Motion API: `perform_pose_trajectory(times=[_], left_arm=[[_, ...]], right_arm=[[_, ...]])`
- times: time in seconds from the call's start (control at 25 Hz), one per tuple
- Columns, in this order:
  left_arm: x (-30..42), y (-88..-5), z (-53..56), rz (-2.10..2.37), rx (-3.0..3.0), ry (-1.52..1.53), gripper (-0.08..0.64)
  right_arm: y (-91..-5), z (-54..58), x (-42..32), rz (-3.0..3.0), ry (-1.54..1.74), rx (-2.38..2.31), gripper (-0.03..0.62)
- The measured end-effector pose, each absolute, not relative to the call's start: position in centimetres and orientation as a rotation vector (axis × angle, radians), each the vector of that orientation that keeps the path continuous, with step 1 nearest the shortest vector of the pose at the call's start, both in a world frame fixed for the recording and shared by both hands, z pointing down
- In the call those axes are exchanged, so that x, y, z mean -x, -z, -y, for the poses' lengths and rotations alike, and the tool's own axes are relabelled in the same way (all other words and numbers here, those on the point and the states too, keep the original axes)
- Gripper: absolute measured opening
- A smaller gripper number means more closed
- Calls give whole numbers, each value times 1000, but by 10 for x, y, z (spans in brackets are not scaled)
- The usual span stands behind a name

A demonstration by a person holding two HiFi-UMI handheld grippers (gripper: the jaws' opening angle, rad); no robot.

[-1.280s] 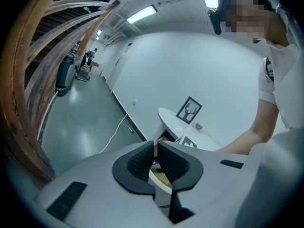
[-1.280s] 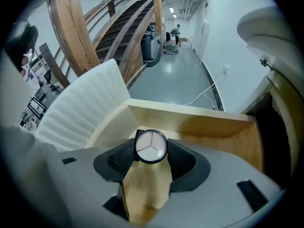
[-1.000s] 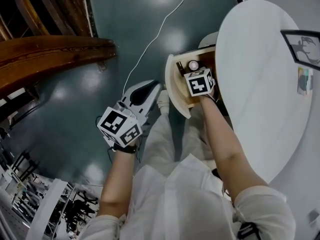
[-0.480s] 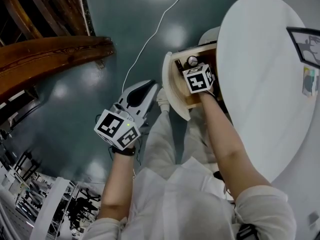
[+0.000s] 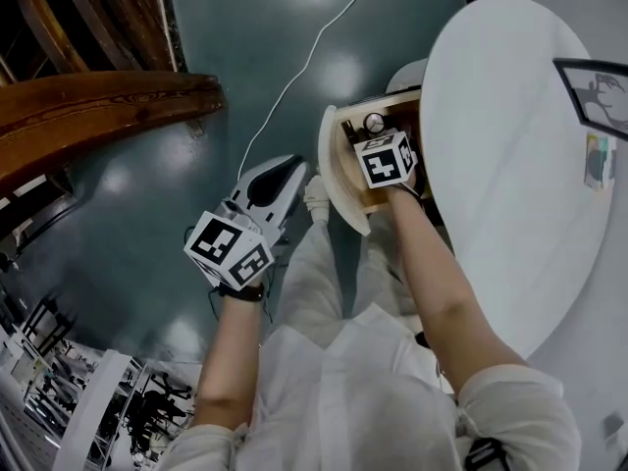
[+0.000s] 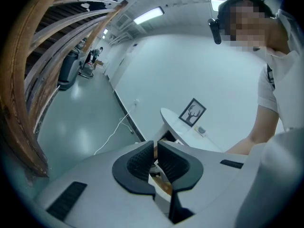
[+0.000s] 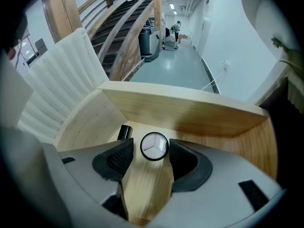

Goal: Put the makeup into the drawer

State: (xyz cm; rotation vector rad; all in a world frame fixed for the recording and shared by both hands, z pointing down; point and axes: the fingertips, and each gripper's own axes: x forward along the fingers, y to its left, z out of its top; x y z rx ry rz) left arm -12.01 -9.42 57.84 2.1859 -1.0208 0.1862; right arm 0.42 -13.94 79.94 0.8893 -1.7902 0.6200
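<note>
Makeup jar (image 7: 154, 146), round with a pale lid in a black rim, stands on the wooden floor of the open drawer (image 7: 180, 115), which juts out from under the white desk (image 5: 510, 165). The right tool (image 7: 152, 148) reaches into the drawer with its jaws spread; the jar sits between their tips, with a thin gap visible on each side, so it appears released rather than pinched. A small black tube (image 7: 125, 132) lies just beside the jaw on the left of the right gripper view, against the drawer's side wall. The left tool (image 6: 156, 151) hangs over the floor, well apart from the drawer, with its jaws pressed almost together on nothing. Risk assessment: the gaps beside the jar are narrow, so a withdrawal that is not straight back could catch the rim and tip or drag the jar. The same move could nudge the black tube and set it rolling. Pushing the drawer in sharply could slide both items against the back wall. A white cable (image 5: 294, 77) runs across the floor near the person's feet and may be a trip hazard. Markings: no brand or text is readable. The jar lid shows only three lines meeting at its centre. The marker cube (image 5: 386, 160) carries black-and-white squares. A framed deer picture (image 5: 594, 91) stands on the desk; the small card (image 5: 596, 160) beside it is too small to read.
</note>
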Motion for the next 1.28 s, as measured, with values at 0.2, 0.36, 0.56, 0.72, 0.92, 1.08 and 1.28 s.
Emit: perform_pose_trajectory(times=[0.2, 0.36, 0.56, 0.72, 0.92, 1.08, 1.28], left_arm=[[120, -565, 96, 1022, -2205, -168, 37], [119, -549, 98, 1021, -2228, -156, 37], [121, -528, 96, 1023, -2255, -149, 37], [125, -511, 93, 1020, -2280, -148, 37], [129, -483, 93, 1010, -2326, -136, 37], [130, -462, 91, 988, -2361, -140, 37], [128, -440, 89, 962, -2408, -136, 37]], right_arm=[[-775, 135, 4, 1829, -624, -901, 219], [-749, 123, 18, 1863, -649, -883, 219], [-713, 108, 30, 1905, -650, -868, 213], [-679, 98, 35, 1944, -625, -850, 184], [-627, 91, 30, 2025, -626, -891, 95], [-587, 84, 15, 2087, -642, -937, 44], [-537, 85, -17, 2164, -627, -1063, 14]])
